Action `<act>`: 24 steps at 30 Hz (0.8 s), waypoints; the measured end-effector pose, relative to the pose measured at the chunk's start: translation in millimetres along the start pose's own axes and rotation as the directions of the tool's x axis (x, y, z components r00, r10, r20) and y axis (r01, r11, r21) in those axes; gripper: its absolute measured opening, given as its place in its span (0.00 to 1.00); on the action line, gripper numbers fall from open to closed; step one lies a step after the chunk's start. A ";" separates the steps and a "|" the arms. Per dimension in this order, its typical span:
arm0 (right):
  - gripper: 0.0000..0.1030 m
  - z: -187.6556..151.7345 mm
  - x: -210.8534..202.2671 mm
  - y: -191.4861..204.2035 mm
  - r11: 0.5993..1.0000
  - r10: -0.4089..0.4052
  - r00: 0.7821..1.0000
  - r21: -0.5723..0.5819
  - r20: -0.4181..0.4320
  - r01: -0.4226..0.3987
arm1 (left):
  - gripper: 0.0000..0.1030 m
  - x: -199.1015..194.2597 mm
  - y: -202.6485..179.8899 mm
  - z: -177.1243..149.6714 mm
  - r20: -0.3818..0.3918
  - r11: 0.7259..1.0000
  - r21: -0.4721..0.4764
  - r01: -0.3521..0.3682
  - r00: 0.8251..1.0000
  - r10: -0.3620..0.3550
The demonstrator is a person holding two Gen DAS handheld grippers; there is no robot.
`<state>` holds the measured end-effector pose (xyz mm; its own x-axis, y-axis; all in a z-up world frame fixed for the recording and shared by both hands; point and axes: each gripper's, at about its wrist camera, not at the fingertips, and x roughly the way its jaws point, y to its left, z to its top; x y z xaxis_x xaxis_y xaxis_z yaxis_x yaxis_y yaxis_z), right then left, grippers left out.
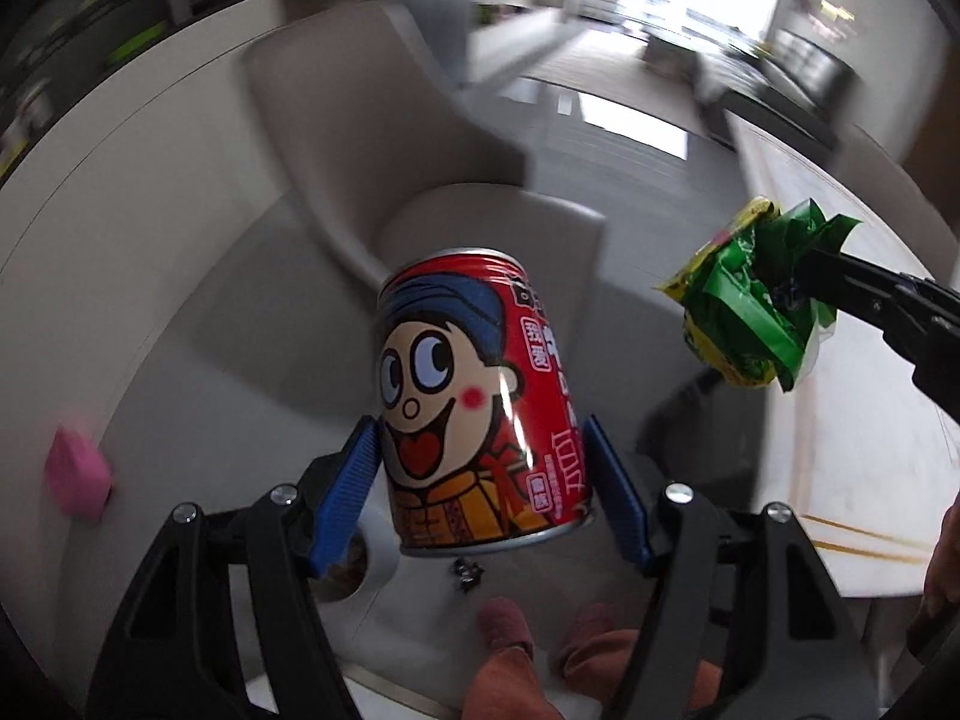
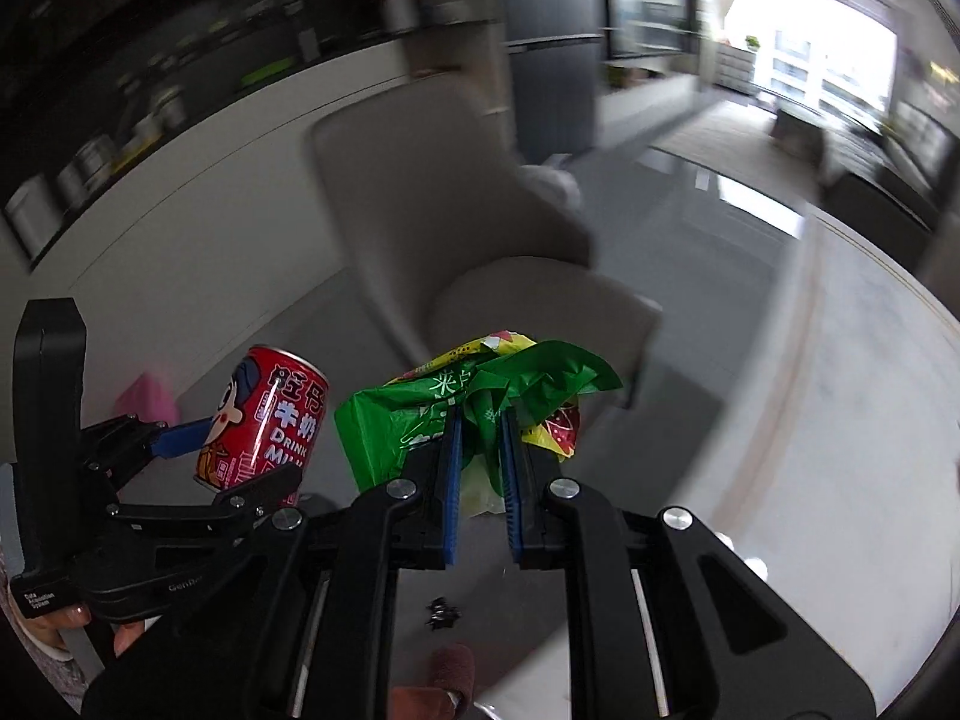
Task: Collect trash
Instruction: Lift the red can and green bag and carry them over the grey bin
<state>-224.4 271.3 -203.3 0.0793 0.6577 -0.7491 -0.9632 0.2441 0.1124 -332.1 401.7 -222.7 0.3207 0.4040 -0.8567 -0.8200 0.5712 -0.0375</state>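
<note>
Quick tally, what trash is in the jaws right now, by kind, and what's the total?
Drink cans: 1, the red milk can in the left gripper
Snack wrappers: 1, the crumpled green and yellow wrapper in the right gripper
Total: 2

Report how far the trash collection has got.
Done: two pieces are picked up. In hand: the left gripper clamps the red drink can, and the right gripper is shut on the crumpled green and yellow wrapper, both carried in the air beside the beige chair. Left: neither is dropped off yet, no bin shows in either view, and a small dark scrap lies on the floor.
</note>
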 end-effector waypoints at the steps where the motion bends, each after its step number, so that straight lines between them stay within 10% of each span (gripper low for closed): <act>1: 0.11 4.9 8.5 18.6 0.999 0.033 0.999 -0.040 -0.012 -0.033 | 0.66 -3.9 22.9 -6.7 0.000 0.998 -0.055 -0.030 1.000 0.030; 5: 0.11 16.3 43.5 96.0 0.964 0.159 0.984 -0.200 -0.084 -0.173 | 0.66 -16.8 96.5 -38.4 -0.026 0.957 -0.254 -0.142 0.990 0.140; 12: 0.11 5.5 110.2 201.5 0.857 0.289 0.928 -0.370 -0.234 -0.360 | 0.66 -24.4 196.2 -116.1 -0.149 0.791 -0.531 -0.304 0.953 0.265; 18: 0.11 -29.1 186.1 271.4 0.757 0.320 0.887 -0.474 -0.332 -0.450 | 0.66 1.4 242.1 -177.5 -0.232 0.661 -0.648 -0.380 0.924 0.304; 24: 0.11 -89.1 268.3 313.2 0.687 0.316 0.859 -0.526 -0.403 -0.500 | 0.66 60.8 267.8 -225.0 -0.276 0.602 -0.689 -0.404 0.914 0.297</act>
<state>-527.7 460.7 -427.2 -0.3401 0.3549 -0.8708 -0.8370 -0.5363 0.1084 -638.9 418.4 -400.6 -0.0818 0.3415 -0.9363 -0.9497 -0.3116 -0.0307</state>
